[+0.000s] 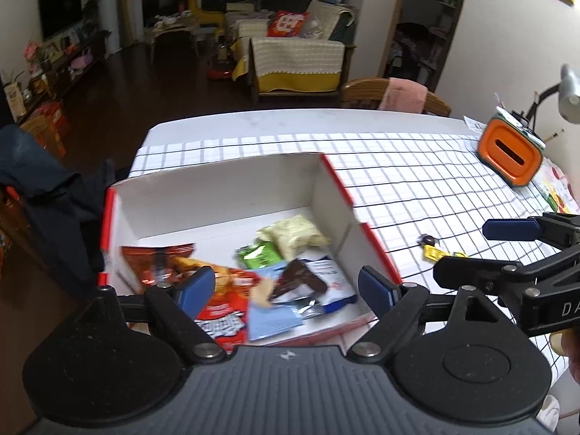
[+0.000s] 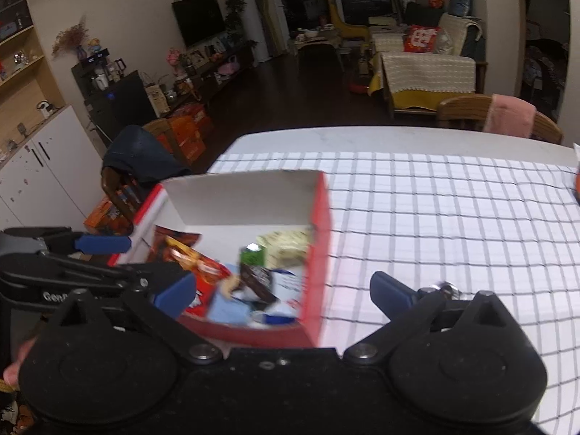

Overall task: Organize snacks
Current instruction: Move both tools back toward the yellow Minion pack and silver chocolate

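A checked tablecloth (image 1: 417, 166) covers the table; at its left, a red-and-white box (image 1: 326, 195) holds the snack packets (image 1: 290, 272); the left gripper (image 1: 286, 286) hangs wide open above them, holding nothing; the right gripper (image 2: 282, 290) gapes equally, empty.

Only fragments read — "DA" on the right gripper (image 1: 507, 253), "Gen" on the left gripper (image 2: 141, 261).

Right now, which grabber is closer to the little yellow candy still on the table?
Probably the right gripper. The left wrist view shows its blue fingers beside the yellow candy on the checked cloth, while the open left gripper sits over the red box.
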A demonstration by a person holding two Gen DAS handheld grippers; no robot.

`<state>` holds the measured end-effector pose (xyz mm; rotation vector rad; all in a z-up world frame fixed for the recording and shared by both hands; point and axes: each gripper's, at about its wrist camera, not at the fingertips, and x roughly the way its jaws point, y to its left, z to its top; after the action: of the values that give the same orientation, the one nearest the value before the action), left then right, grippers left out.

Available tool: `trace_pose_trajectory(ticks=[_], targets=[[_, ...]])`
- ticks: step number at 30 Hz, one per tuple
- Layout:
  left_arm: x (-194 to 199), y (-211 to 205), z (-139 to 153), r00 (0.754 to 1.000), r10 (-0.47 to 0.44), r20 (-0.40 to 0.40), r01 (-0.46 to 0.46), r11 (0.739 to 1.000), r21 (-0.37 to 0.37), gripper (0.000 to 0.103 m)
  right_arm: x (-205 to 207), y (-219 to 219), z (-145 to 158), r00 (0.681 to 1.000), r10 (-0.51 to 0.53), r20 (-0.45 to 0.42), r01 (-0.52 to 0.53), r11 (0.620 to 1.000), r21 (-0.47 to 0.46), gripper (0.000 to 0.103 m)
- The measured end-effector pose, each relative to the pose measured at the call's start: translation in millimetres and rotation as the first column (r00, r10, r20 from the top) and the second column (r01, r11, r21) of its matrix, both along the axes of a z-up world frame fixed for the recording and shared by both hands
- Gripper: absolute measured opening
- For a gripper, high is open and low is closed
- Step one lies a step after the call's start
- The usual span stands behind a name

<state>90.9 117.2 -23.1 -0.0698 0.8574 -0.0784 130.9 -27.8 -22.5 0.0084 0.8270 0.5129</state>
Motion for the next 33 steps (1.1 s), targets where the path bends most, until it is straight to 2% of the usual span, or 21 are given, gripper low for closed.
trace_pose_trajectory(ticks=[11, 16, 25, 33], targets=[[21.8, -83.7, -18.5, 0.993, -0.11, -0.051, 0.11, 0.994, -0.006, 0.086, -2.3, -93.8, -29.0, 0.999, -0.048, -0.024, 0.045, 0.995, -0.093, 0.102], [35.2, -122.9, -27.5, 0.986, -0.148, -0.075, 0.149, 0.989, 0.004, 0.086, 8.9, -125.0, -49.2, 0.998, -0.05, -0.031, 0.045, 0.989, -0.141, 0.097], [54.4, -169.7, -40.4, 0.983, -0.149, -0.11, 0.153, 0.988, 0.032, 0.086, 44.4, -142.8, -100.9, 0.996, 0.062, -0.057, -0.073, 0.973, -0.217, 0.085], [67.7, -189.5, -52.7, 0.981, -0.124, -0.146, 0.133, 0.99, 0.054, 0.086, 69.5, -136.2, -137.3, 0.978, 0.191, -0.081, -0.206, 0.932, -0.298, 0.073]])
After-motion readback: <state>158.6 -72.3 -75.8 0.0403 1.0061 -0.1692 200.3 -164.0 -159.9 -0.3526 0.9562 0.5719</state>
